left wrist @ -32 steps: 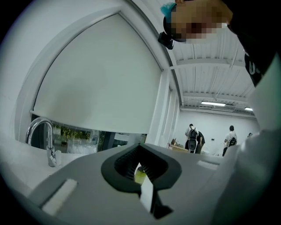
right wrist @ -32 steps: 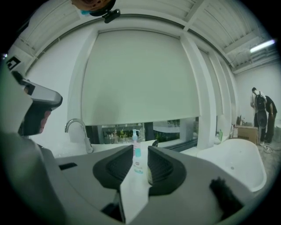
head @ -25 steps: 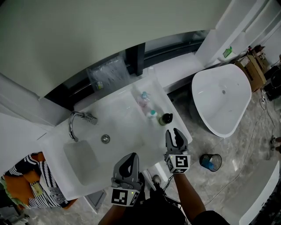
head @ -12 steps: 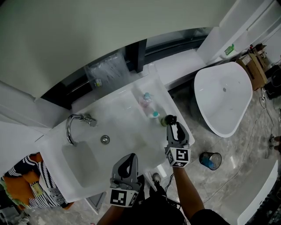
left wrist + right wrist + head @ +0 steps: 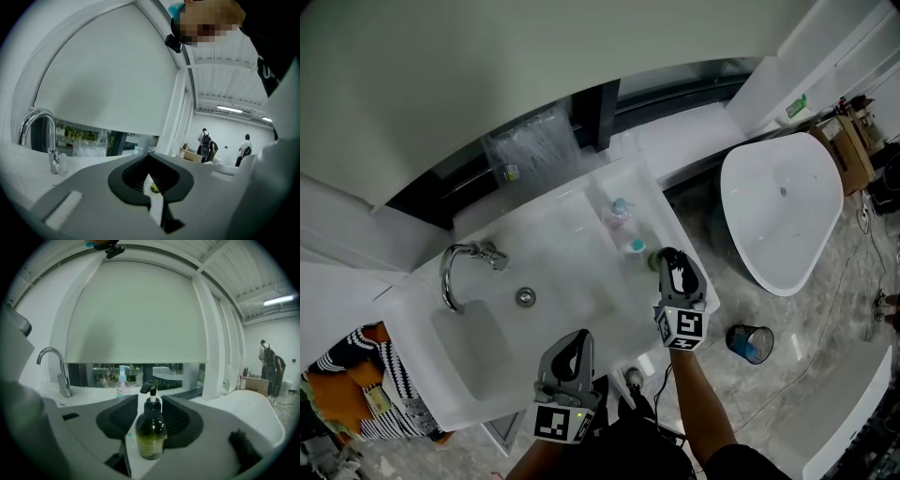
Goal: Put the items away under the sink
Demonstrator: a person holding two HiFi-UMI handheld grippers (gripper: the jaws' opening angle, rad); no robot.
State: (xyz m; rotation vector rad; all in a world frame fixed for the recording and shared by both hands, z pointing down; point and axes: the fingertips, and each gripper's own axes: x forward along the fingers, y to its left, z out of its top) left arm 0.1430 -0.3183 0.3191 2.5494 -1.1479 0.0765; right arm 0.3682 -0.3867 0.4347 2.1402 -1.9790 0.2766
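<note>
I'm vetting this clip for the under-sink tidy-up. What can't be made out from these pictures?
- Storage space below the counter: in no view; the counter itself covers it in the head view.
- Green pump bottle: in the head view the right tool hides most of it.
- Print on the green pump bottle and the pink bottle: too small and blurred.
- Counter in the left gripper view: mostly blocked by the body of the left tool.

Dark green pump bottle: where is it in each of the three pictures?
Head view: dark green pump bottle right of centre, partly behind the right tool.
Left gripper view: perhaps the green speck low centre; too small to tell.
Right gripper view: low centre, between jaws that have just been opening, untouched.
Shared landmark: the faucet.
</note>
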